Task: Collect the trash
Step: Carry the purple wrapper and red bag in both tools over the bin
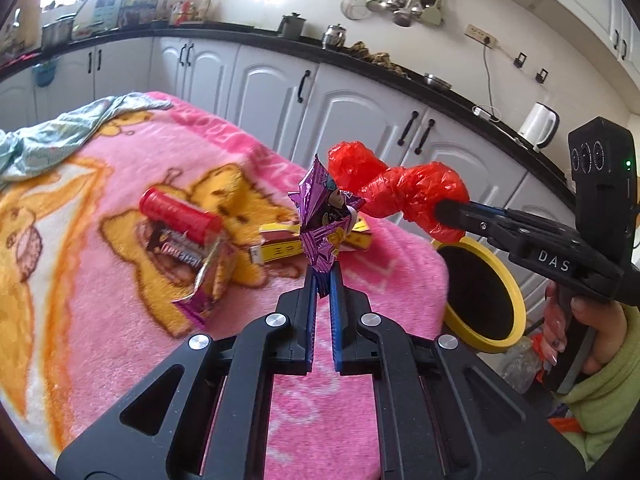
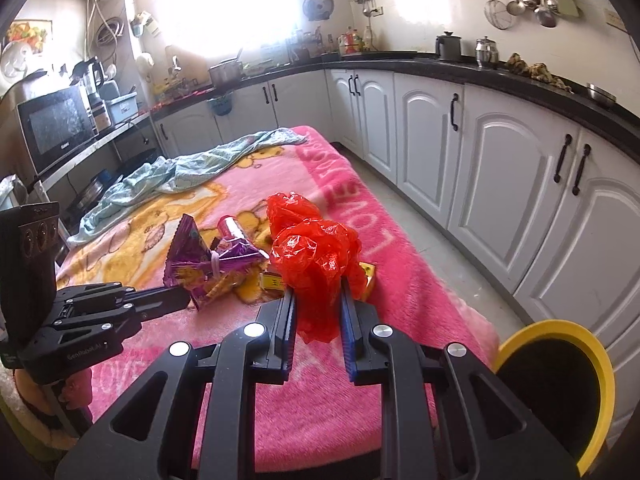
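Note:
My left gripper is shut on a crumpled purple foil wrapper and holds it above the pink blanket. It also shows in the right wrist view. My right gripper is shut on a crumpled red plastic bag, seen in the left wrist view near the table's right edge. A yellow-rimmed black bin stands beside the table, below the red bag; it also shows in the right wrist view. On the blanket lie a red cylinder, another snack wrapper and a yellow box.
A light blue cloth lies at the far end of the table. White kitchen cabinets with a black counter run along the right, with a floor aisle between them and the table. A microwave stands at the left.

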